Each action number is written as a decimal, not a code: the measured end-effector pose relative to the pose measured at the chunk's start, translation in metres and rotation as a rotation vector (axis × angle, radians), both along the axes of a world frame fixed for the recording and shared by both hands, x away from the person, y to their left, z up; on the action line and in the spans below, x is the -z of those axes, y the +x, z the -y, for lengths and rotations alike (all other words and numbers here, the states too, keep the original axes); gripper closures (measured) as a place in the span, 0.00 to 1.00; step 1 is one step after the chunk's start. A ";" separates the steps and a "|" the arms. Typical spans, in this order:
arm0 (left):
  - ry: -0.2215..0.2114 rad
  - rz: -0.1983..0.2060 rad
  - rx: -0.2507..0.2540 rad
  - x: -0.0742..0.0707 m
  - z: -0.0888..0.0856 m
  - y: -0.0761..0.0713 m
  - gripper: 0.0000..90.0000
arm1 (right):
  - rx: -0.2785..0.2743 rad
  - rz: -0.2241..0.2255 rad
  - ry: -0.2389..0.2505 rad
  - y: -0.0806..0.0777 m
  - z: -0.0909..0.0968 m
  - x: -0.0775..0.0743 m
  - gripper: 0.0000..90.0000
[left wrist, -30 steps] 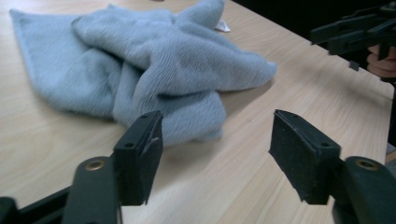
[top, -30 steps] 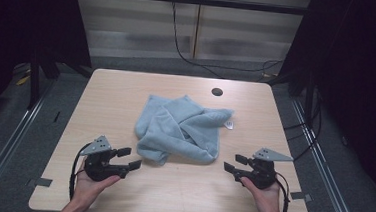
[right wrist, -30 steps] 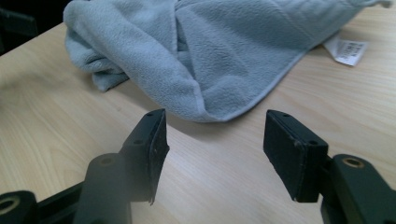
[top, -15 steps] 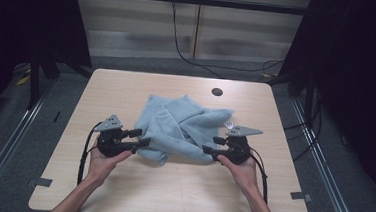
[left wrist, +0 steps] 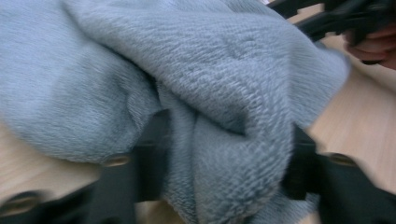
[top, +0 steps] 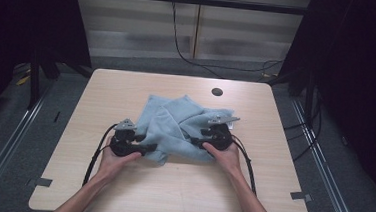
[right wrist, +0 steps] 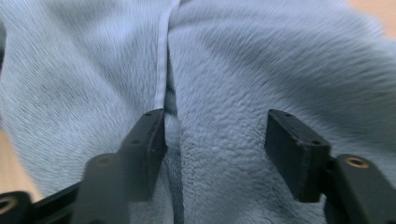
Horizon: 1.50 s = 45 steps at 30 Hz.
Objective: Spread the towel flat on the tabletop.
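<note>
Looking down on a crumpled grey-blue towel [top: 174, 127] sitting roughly mid-table [top: 127, 89], a bit toward the near side, just this side of the small dark hole [top: 217, 92] in the top. Got the left gripper [top: 150, 147] shoved into the towel's near-left corner and the right gripper [top: 196, 142] buried in its right edge, so basically pinching the heap from both sides, tips pointing inward at each other with a bunch of cloth between. Left hand [top: 114, 161] and right hand [top: 225, 158] wrapped round the gripper bodies, resting low near the wood. From the left gripper view: clamped on a fat fold of the towel [left wrist: 210, 70], packed tight from one pad to the other of the left gripper [left wrist: 224, 154] and flopping over one jaw, though just been easing back open a hair. Can also spot the right gripper [left wrist: 327, 18] up in the far corner there, at the far rim of the heap. From the right gripper view: jaws of the right gripper [right wrist: 215, 140] standing apart, just been closing in, straddling the towel [right wrist: 257, 56] without pressing on it. Got one jaw sitting right by the pale hem [right wrist: 161, 60], the other off to the side with a strip of flat fuzz showing between them. Pretty blurry up close, honestly.
</note>
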<state>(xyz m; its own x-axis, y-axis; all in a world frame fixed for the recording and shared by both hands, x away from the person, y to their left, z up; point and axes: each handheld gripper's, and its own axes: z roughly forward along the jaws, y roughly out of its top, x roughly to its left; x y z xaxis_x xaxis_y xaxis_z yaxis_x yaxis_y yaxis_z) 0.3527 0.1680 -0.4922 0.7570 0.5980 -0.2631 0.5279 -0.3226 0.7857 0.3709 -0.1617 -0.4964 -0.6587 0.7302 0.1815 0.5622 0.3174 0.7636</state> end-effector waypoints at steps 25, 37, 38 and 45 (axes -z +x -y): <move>-0.060 -0.066 0.211 -0.006 -0.039 -0.101 0.65 | -0.106 -0.081 -0.056 -0.114 0.003 0.001 0.60; -0.106 0.047 0.129 -0.042 -0.050 -0.067 0.42 | -0.031 0.018 0.020 -0.087 0.028 -0.032 0.44; -0.079 0.061 0.108 -0.041 -0.046 -0.060 0.45 | -0.028 0.015 0.034 -0.079 0.029 -0.031 0.44; -0.018 0.017 0.043 -0.017 -0.019 -0.024 0.53 | -0.033 -0.023 0.017 -0.034 0.012 -0.017 0.41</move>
<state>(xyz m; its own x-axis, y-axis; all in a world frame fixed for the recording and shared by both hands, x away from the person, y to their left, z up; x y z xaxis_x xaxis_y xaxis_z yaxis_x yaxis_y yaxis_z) 0.3285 0.1866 -0.4752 0.7865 0.5600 -0.2603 0.5001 -0.3302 0.8005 0.3373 -0.1732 -0.4795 -0.6781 0.7045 0.2092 0.5694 0.3236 0.7557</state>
